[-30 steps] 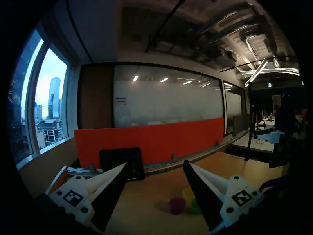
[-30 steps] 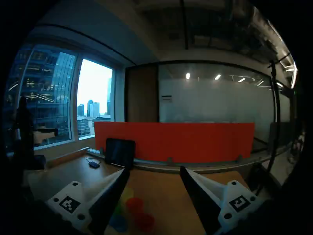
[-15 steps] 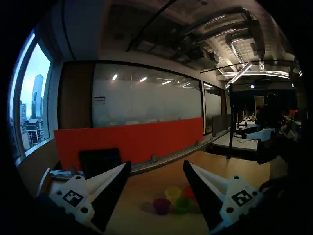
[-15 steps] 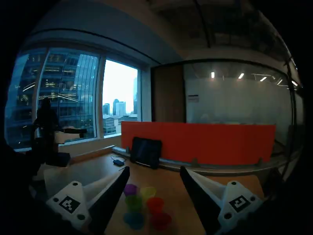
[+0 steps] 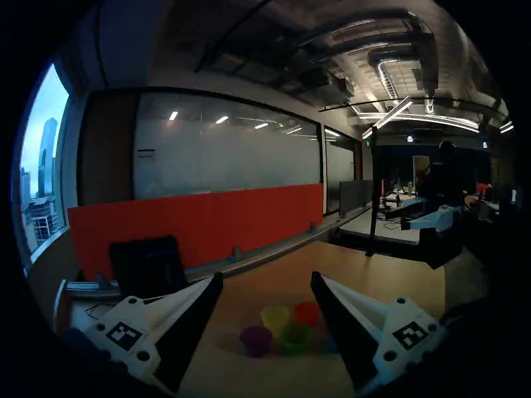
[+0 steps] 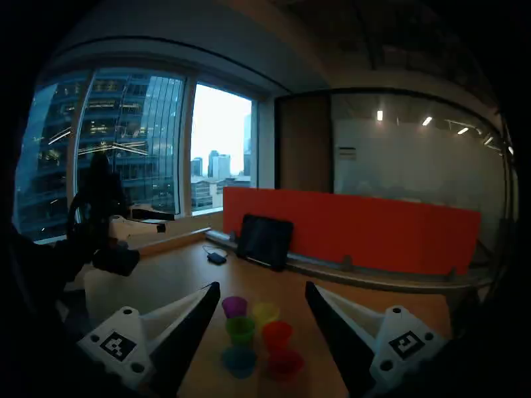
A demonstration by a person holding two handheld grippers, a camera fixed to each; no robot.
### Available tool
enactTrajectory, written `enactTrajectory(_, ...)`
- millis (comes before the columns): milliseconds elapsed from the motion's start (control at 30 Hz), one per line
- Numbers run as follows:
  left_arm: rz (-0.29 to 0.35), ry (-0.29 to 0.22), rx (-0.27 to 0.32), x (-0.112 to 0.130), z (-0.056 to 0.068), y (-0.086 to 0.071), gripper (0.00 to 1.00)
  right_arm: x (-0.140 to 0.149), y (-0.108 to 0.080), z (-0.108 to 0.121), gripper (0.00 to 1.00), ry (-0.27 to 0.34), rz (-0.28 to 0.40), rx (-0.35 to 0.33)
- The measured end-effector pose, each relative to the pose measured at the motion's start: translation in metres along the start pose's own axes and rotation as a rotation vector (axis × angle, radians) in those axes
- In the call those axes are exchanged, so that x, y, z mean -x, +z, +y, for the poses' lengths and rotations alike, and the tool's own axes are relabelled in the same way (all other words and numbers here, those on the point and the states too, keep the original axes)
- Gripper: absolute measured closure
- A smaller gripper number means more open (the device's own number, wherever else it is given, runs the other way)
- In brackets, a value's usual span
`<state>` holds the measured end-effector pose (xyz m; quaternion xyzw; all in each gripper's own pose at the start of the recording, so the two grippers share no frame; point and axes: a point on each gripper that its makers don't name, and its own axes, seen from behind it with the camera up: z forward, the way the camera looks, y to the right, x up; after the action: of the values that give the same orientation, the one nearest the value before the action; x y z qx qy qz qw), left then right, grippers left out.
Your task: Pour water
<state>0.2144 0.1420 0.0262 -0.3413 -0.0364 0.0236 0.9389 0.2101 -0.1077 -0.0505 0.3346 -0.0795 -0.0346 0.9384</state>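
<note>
A wooden desk (image 6: 172, 278) runs to an orange partition (image 6: 372, 232) at its far edge, with a dark tablet (image 6: 265, 240) standing before it and city windows (image 6: 219, 152) to the left. A cluster of small coloured cups (image 6: 240, 328) stands on the near desk. The left gripper (image 5: 265, 274) and right gripper (image 6: 261, 285) hover above the desk, jaws spread and empty, the cups just ahead.
</note>
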Motion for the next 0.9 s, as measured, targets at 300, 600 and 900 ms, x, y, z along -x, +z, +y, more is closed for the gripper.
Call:
enactTrajectory(300,-0.048,0.000,0.067,0.027,0.010,0.016,0.02,0.034,0.006,-0.017,0.01,-0.058,-0.097,-0.056)
enactTrajectory(600,-0.090,-0.002,0.123,0.053,0.020,0.027,0.02,0.059,0.009,-0.021,0.01,-0.092,-0.150,-0.085)
enactTrajectory(900,-0.146,0.014,0.152,0.089,0.026,0.041,0.02,0.091,0.011,-0.020,0.01,-0.088,-0.212,-0.112)
